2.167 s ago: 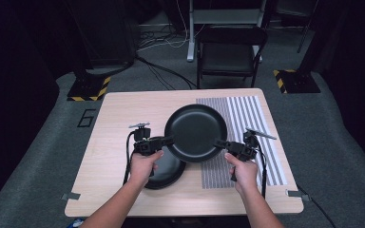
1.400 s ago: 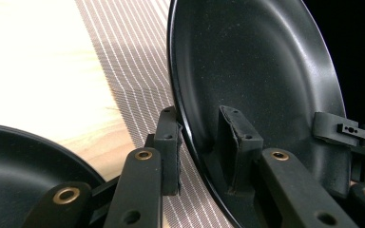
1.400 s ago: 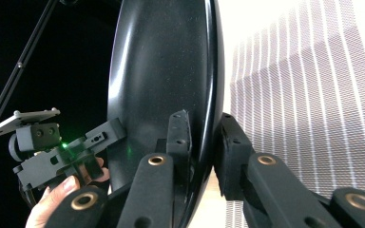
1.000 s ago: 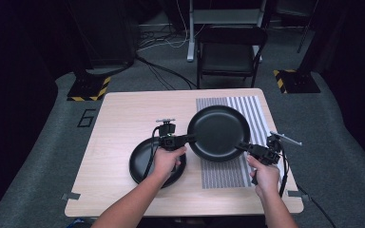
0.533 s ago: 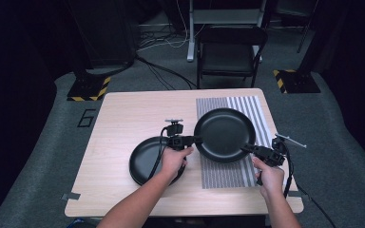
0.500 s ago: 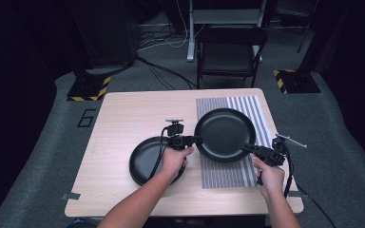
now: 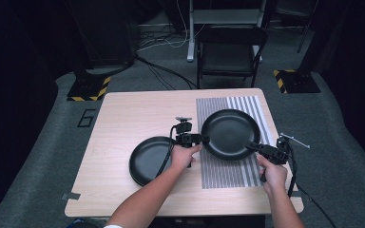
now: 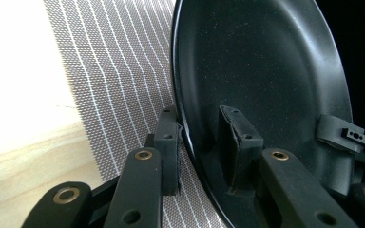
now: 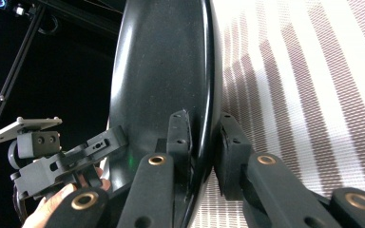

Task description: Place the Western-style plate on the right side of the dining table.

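Carried plate: a black round plate (image 7: 230, 134) is held between both grippers over the striped placemat (image 7: 228, 167), on the right half of the table; whether it already touches the mat cannot be told from the high view
Left gripper (image 7: 200, 138): clamped on the plate's left rim, one jaw inside the dish and one under it, as the left gripper view (image 8: 204, 147) makes plain
Right gripper (image 7: 250, 145): pinched tight on the plate's near-right rim, one pad on each face of the thin edge (image 9: 204, 142)
Second plate: another black plate (image 7: 151, 160) lies flat on the bare wood, just left of the mat, partly under the left forearm, well clear of the carried one
Step in hand: judging by the two-handed hold over the mat, the plate is being placed on the placemat
Next move: it calls for lowering level until the base sits flat on the mat, then easing both sets of jaws apart and drawing them outward without dragging the rim
High view adds: the overall layout, both plates, the wooden table (image 7: 133, 111), and the folding chair (image 7: 229, 52) beyond it
Gripper views add: the exact bite on the rim and the mat's weave close beneath the plate, detail too small from above
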{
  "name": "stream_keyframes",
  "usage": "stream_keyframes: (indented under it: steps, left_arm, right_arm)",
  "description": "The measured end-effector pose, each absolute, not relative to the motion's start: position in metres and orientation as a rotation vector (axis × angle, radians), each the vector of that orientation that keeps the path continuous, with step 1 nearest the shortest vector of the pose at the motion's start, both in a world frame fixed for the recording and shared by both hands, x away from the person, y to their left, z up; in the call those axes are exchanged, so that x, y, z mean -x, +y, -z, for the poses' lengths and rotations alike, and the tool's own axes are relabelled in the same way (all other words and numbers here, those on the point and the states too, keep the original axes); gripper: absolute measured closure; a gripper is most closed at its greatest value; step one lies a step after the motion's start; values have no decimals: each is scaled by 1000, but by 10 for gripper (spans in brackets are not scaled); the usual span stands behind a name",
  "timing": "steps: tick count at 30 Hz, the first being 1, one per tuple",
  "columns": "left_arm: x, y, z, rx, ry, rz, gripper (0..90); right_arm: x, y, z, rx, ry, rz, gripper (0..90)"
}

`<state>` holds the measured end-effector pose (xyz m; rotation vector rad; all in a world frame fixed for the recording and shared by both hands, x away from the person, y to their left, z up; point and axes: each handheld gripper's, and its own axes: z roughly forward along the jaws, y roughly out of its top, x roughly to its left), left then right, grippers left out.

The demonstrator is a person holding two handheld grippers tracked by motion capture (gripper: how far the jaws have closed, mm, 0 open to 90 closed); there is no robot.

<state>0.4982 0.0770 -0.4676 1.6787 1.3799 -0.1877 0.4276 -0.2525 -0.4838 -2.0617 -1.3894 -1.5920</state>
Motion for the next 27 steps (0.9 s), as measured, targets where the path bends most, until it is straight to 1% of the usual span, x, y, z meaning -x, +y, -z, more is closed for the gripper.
stream_keyframes:
  steps: [12, 27]
  left_arm:
    - [-510, 63, 486, -1685, 1437, 212, 707]
    - [-522, 58, 493, -1713, 1479, 231, 706]
  right_arm:
    - [-437, -265, 503, 2079, -1371, 1558, 781]
    - [-449, -267, 515, 2099, -1340, 1540, 779]
